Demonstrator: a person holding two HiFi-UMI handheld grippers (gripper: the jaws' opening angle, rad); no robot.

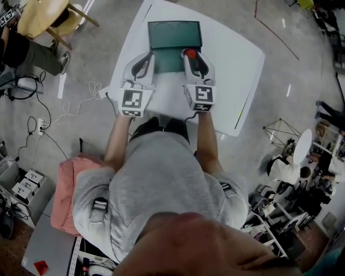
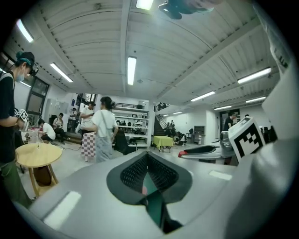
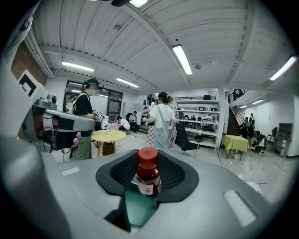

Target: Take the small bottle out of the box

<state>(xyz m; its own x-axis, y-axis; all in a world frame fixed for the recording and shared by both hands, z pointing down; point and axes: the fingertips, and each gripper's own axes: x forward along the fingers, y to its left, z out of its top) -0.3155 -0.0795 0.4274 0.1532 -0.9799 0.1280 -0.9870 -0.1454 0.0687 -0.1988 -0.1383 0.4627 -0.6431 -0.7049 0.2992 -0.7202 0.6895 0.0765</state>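
Observation:
A dark green box [image 1: 175, 33] lies open on the white table [image 1: 237, 70], its flap folded toward me. A small dark bottle with a red cap [image 3: 147, 175] stands upright between the pads of my right gripper [image 3: 148, 163], which is shut on it. In the head view the red cap [image 1: 191, 53] shows at the right gripper's [image 1: 190, 55] tips, above the box's front edge. To its left, my left gripper [image 1: 145, 56] hovers over the flap. Its pads [image 2: 135, 170] meet at the tips with nothing between them, and green shows through the gap beneath my left gripper [image 2: 147, 156].
The table's front edge lies just below the marker cubes [image 1: 132, 101]. On the floor are a round wooden table [image 1: 43, 16] with a person beside it, cables [image 1: 70, 105] and a pink bundle [image 1: 67, 188]. Ahead in the gripper views stand people [image 3: 161, 119] and shelves [image 3: 196, 116].

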